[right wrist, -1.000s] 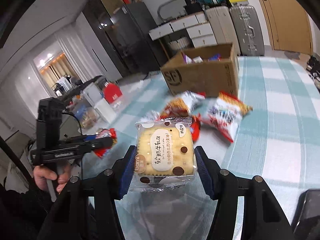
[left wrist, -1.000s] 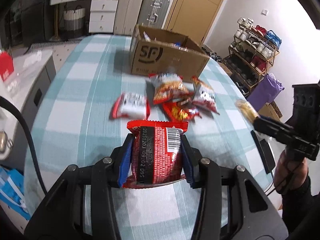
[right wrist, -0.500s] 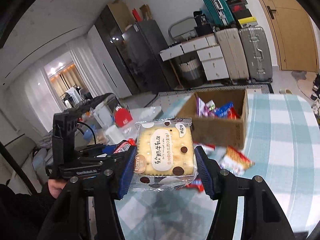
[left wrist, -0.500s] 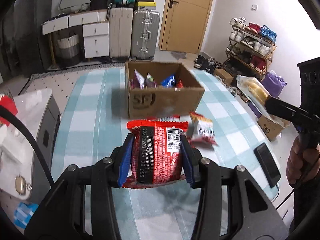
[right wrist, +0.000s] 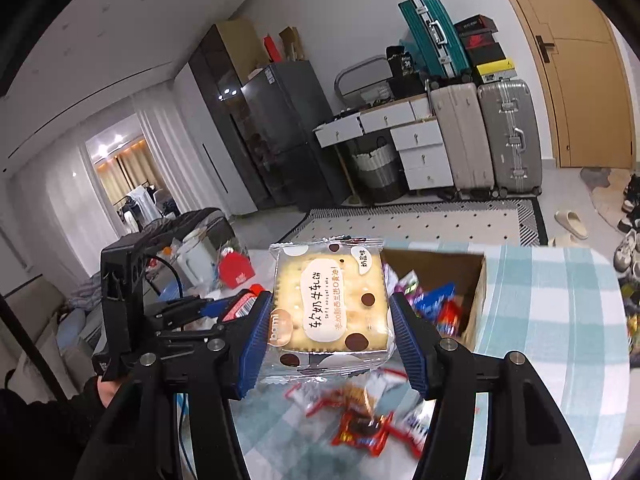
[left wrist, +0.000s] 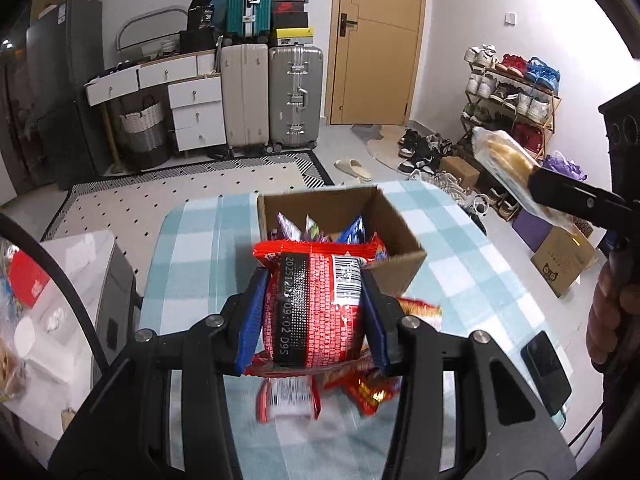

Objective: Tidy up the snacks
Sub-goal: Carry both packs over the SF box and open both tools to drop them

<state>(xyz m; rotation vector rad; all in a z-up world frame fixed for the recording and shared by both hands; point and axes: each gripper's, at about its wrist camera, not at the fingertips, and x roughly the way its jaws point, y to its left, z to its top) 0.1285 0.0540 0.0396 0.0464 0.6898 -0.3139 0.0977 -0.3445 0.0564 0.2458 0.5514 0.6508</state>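
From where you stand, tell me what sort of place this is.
Most likely a lived-in home: suitcases stand beside a chest of drawers, a shoe rack lines the wall, and a fridge stands nearby.

Suitcases (left wrist: 272, 96) beside wooden door (left wrist: 376, 40)
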